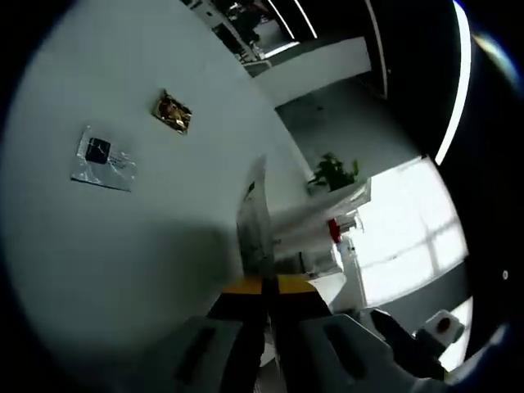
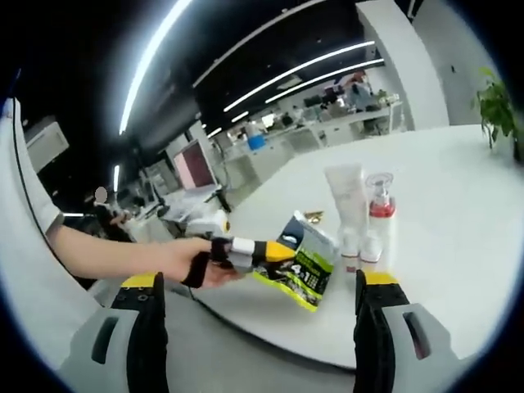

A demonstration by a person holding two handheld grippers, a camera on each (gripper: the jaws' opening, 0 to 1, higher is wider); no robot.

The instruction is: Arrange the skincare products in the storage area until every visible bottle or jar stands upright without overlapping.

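Left hand-held gripper (image 2: 246,251) pinches flat glossy pouch (image 2: 304,266); white tube (image 2: 347,196) upright.

table (image 2: 458,246): smooth, matt white top
pouch (image 2: 301,266): glossy printed film, green, white and black
tube (image 2: 347,196): matt white plastic
pump bottle (image 2: 379,214): clear glossy plastic, red collar
foil packet (image 1: 172,112): shiny, crinkled gold foil
clear sachet (image 1: 103,159): glossy see-through film around a black piece
right gripper (image 2: 260,327): matt grey plastic jaws with black facings and yellow tips
left gripper (image 1: 266,282): same grey plastic, yellow band
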